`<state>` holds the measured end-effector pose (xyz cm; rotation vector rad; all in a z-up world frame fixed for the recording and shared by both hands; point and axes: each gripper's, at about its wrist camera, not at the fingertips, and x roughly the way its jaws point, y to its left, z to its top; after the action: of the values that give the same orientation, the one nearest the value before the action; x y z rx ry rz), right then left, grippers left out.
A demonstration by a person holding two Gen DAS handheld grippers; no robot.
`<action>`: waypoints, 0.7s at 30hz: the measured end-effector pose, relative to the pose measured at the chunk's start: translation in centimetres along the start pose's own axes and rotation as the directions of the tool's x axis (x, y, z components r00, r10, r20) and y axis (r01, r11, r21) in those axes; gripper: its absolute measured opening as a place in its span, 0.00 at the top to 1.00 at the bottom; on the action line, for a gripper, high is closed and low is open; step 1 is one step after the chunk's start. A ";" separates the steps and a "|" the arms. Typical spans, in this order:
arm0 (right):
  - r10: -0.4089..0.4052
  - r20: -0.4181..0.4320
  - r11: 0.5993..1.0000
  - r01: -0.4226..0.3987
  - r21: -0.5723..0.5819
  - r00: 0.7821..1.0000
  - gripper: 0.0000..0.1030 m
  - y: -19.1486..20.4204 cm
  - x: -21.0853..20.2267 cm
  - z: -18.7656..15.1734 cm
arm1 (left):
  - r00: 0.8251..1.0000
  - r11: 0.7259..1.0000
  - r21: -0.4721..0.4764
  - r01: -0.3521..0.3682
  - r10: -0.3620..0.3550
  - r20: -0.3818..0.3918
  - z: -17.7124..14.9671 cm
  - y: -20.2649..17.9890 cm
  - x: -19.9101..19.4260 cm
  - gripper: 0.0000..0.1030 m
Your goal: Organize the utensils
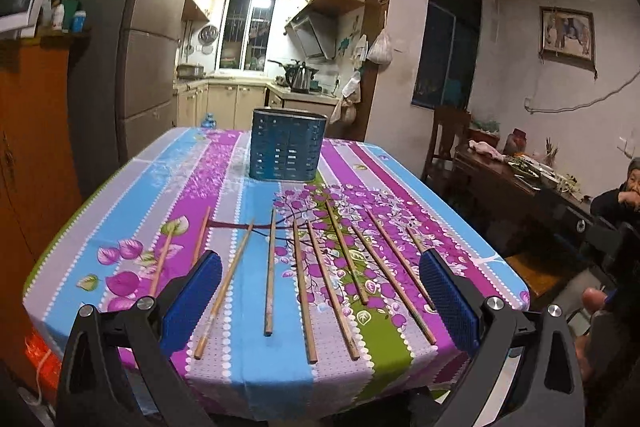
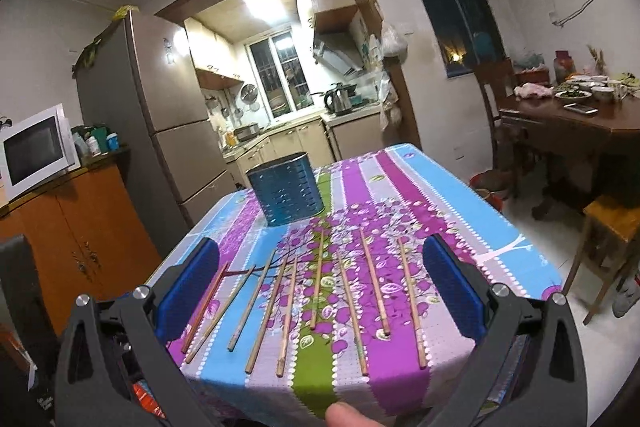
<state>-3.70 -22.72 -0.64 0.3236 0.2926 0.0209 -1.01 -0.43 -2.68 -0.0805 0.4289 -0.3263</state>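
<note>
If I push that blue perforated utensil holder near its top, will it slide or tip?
The blue utensil holder stands upright, taller than its base is wide, so a high push may tip it. It looks empty and perforated, so probably light. It sits on the patterned tablecloth, which might bunch rather than let it slide. Pushing low seems safer.
</note>
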 end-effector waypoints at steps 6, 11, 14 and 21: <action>-0.009 -0.039 1.000 0.009 -0.006 0.999 0.05 0.0 1.2 -0.2 | 1.000 0.999 -0.036 0.020 -0.019 0.022 0.1 0.9 -0.1 0.04; -0.014 -0.051 1.000 0.013 -0.009 0.999 0.05 -0.3 1.8 -0.3 | 1.000 1.000 -0.014 0.016 -0.016 0.016 0.0 0.7 0.5 0.04; -0.015 -0.064 1.000 0.014 -0.017 0.998 0.05 -0.2 2.4 -0.4 | 0.999 0.999 -0.023 0.043 -0.043 0.016 0.0 1.0 0.9 0.04; -0.022 -0.118 0.999 0.018 -0.036 0.993 0.05 0.3 4.0 -0.6 | 0.998 0.998 -0.046 0.048 -0.049 -0.028 -0.4 1.8 2.4 0.04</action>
<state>-0.05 -21.93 -2.24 0.2857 0.4132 0.0251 1.38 0.52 -4.25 -0.1307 0.4643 -0.3658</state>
